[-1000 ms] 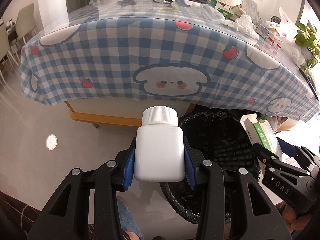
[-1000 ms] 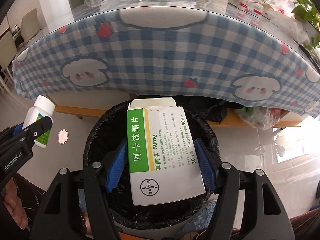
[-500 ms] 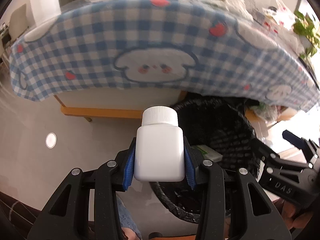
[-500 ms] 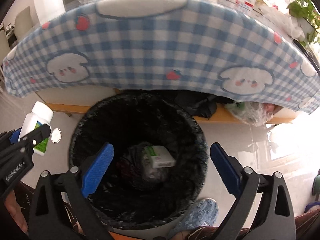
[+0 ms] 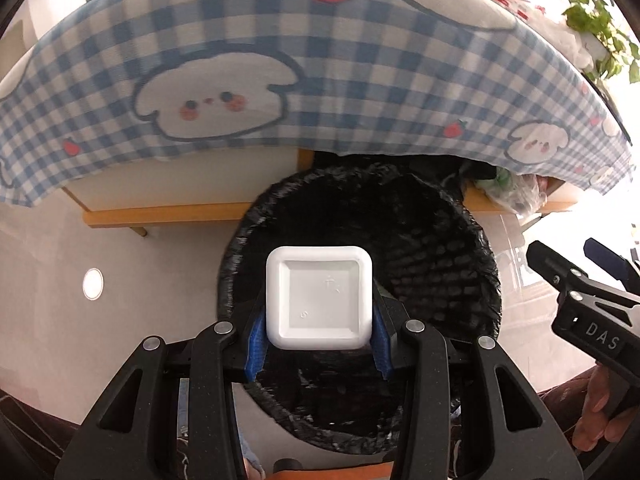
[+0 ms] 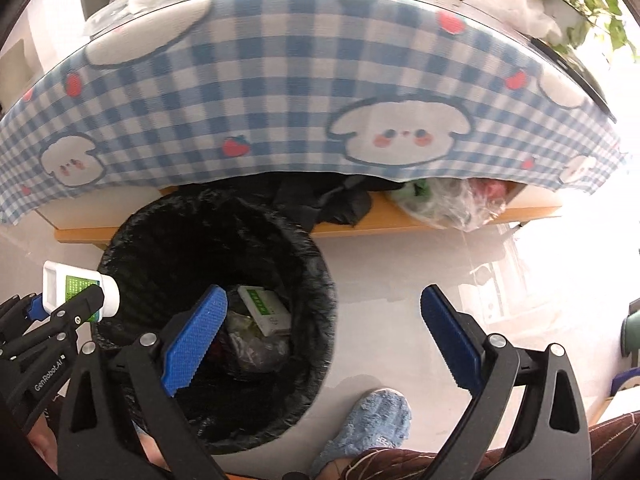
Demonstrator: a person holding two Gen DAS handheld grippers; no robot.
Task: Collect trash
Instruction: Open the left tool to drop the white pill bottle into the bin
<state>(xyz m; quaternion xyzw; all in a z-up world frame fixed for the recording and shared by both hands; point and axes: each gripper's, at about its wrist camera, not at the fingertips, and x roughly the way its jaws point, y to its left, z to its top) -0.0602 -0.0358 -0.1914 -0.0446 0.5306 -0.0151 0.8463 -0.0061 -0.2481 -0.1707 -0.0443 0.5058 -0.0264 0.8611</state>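
Dropping the bottle into the bin

Holding a white pill bottle (image 5: 319, 309) between the blue pads (image 5: 256, 346) of the left gripper (image 5: 319, 344), tipped cap-down above the black-lined trash bin (image 5: 472, 264) beside the checked tablecloth (image 5: 320, 92). Judged to be the release step: only a parting of those jaws needed, with the bottle kept over the bin's mouth rather than its rim. Further right, jaws of the right gripper (image 6: 322, 330) had just been opening and stood wide, nothing between them; a green-and-white medicine box (image 6: 266, 310) lay inside the bin, on other rubbish.
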